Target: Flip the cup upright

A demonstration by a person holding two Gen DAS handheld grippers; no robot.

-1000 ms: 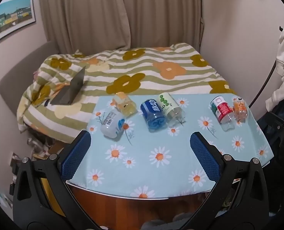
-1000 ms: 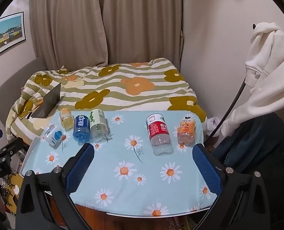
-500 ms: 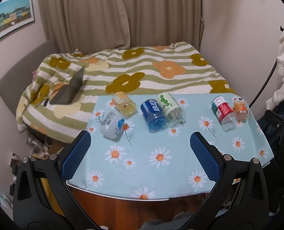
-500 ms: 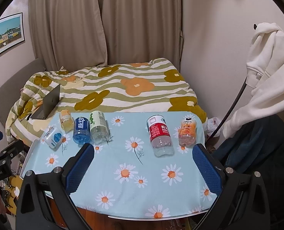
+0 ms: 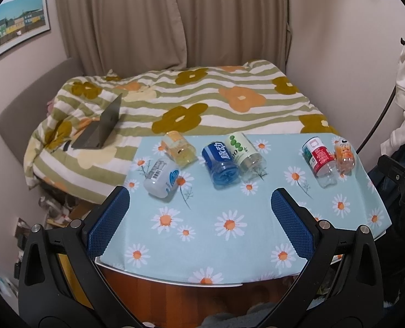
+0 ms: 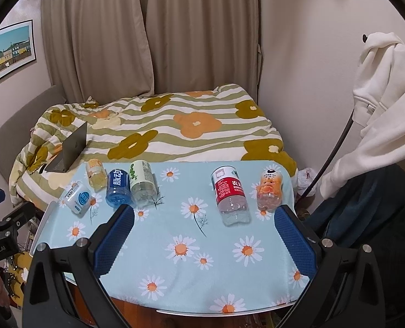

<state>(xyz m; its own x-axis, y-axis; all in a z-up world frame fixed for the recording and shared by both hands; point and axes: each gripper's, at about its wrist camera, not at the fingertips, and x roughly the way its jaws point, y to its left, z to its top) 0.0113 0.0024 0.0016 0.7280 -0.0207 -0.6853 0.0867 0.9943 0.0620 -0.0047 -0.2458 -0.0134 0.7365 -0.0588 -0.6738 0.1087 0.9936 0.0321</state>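
Several cut-bottle cups lie on their sides on a daisy-print table [image 5: 229,246]: a white one [image 5: 161,180], a yellow one [image 5: 179,151], a blue one [image 5: 221,162], a green-dotted one [image 5: 244,154], a red-labelled one [image 5: 318,160] and an orange one [image 5: 344,155]. In the right wrist view the red cup [image 6: 229,194] and the orange cup [image 6: 269,190] lie nearest. My left gripper [image 5: 201,216] is open and empty, above the table's near edge. My right gripper [image 6: 203,231] is open and empty, short of the red cup.
A bed with a striped flower quilt [image 5: 202,101] stands behind the table, with a laptop [image 5: 101,128] on it. A white hoodie [image 6: 385,95] hangs at the right. Curtains and walls close the back. Clutter lies on the floor at the left.
Both grippers have drifted slightly; the table and cups sit a little lower and nearer in each view. Nothing was taken hold of. The cups have not moved.
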